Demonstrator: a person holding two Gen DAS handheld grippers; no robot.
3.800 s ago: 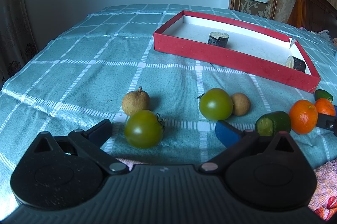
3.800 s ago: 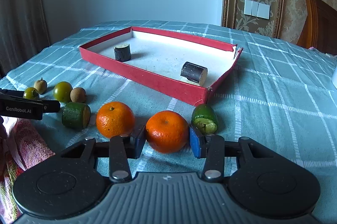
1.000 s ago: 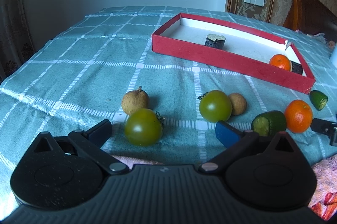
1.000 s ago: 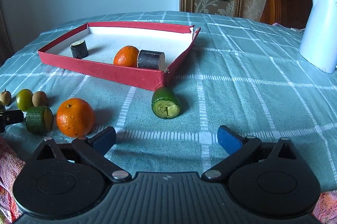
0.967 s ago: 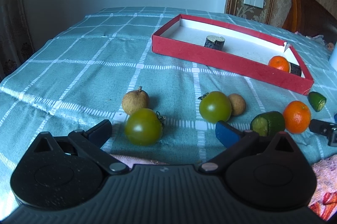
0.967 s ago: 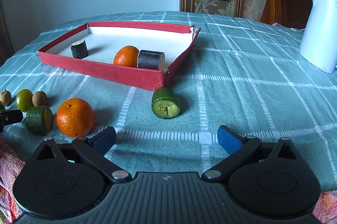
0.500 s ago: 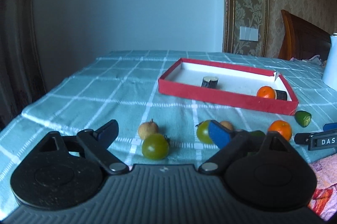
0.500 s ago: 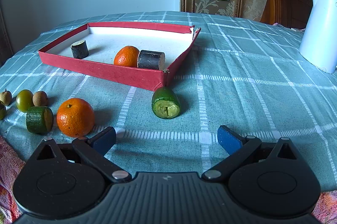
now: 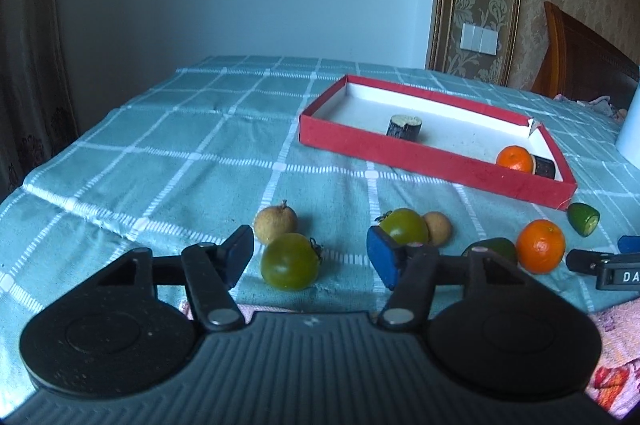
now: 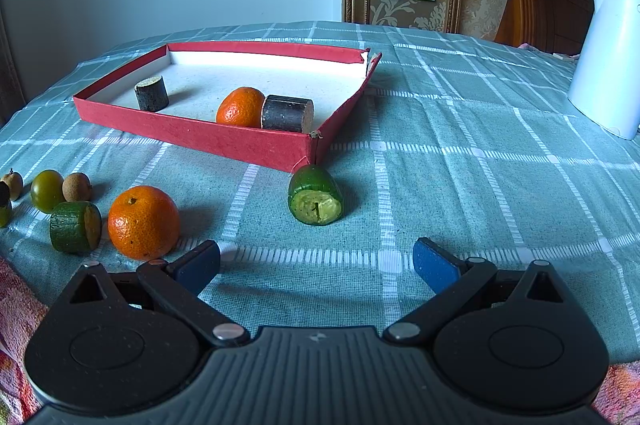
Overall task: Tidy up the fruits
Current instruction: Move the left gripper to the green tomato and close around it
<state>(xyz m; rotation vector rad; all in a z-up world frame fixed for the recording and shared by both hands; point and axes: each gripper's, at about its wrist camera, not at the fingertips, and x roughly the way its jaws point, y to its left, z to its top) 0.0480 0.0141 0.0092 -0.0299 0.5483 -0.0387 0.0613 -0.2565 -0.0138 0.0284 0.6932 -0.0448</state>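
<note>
Here green tomato (image 9: 290,261): glossy, stemmed, between left claw (image 9: 310,259) pads.

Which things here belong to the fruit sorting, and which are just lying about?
Job: red tray, orange in tray, loose orange, two green tomatoes, two brown longans, green cut pieces, dark stubs in tray.

Lying about: white kettle, pink towel, checked tablecloth.
</note>
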